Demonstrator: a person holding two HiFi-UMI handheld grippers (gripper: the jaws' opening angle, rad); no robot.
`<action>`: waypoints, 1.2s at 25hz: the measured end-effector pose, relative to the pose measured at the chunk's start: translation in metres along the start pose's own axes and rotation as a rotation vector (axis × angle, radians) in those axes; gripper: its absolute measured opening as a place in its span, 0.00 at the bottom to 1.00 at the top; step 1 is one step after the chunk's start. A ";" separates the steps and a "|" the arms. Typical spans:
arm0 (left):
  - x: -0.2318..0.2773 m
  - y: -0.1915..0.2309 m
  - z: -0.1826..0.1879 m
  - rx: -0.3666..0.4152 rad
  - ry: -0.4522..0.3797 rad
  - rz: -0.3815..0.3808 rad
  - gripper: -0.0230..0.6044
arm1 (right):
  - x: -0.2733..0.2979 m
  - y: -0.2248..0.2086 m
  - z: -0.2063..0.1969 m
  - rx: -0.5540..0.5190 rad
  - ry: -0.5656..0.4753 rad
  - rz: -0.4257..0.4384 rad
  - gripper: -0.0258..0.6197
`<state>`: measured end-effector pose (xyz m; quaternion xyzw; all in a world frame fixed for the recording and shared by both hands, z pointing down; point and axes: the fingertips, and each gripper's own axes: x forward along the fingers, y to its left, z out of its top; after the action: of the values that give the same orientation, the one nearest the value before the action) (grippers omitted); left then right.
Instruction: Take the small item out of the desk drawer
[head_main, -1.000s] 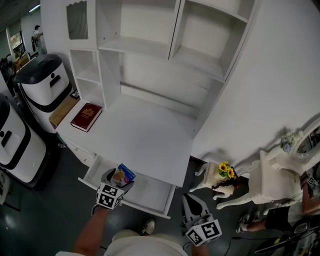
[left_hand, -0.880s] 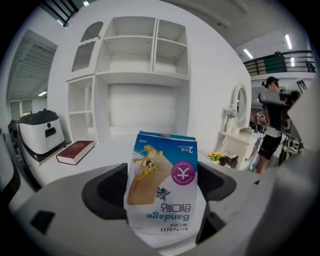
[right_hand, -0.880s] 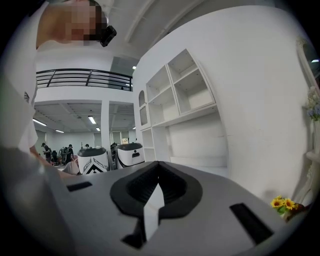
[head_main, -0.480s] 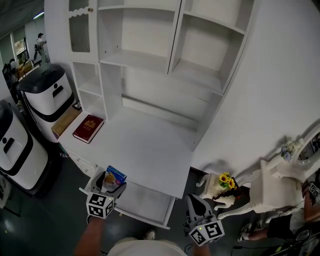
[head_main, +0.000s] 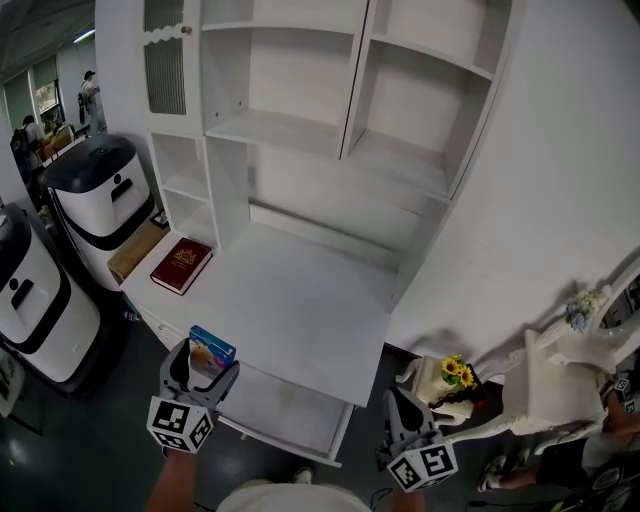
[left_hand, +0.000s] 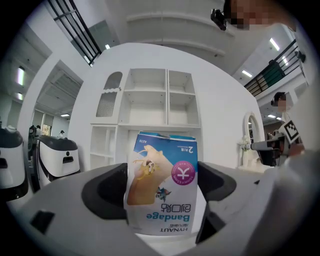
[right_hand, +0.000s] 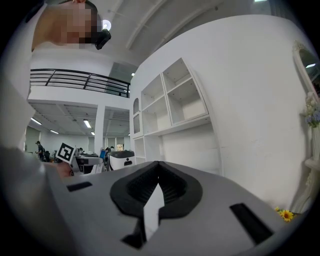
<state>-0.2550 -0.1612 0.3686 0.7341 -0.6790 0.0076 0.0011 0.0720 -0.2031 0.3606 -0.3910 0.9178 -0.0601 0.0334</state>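
Presently we find the bandage box (left_hand: 162, 185) clamped upright between the left gripper's (head_main: 203, 372) jaws, above the open drawer's (head_main: 300, 430) left end, seemingly clear of it; right gripper (head_main: 402, 408) closed, empty.

The bandage box (left_hand: 162, 187) is seen as glossy printed card; the desk (head_main: 300, 310) is finished in smooth matt white paint.

In the head view, the open drawer's (head_main: 290, 412) rear is hidden under the desktop (head_main: 300, 310). The red book's (head_main: 181, 265) cover print is too small to read. At nine o'clock, the edge cuts off a white machine (head_main: 30, 310).
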 end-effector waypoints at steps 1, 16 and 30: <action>-0.005 0.003 0.008 -0.002 -0.021 0.008 0.73 | 0.000 -0.001 0.002 -0.001 -0.003 -0.003 0.05; -0.063 0.013 0.088 -0.034 -0.206 0.051 0.73 | -0.014 -0.014 0.018 -0.017 -0.034 -0.072 0.05; -0.087 0.008 0.086 -0.073 -0.217 0.031 0.73 | -0.029 -0.004 0.027 -0.033 -0.031 -0.122 0.05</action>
<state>-0.2690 -0.0763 0.2813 0.7195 -0.6863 -0.0965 -0.0457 0.0979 -0.1876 0.3347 -0.4476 0.8925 -0.0409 0.0375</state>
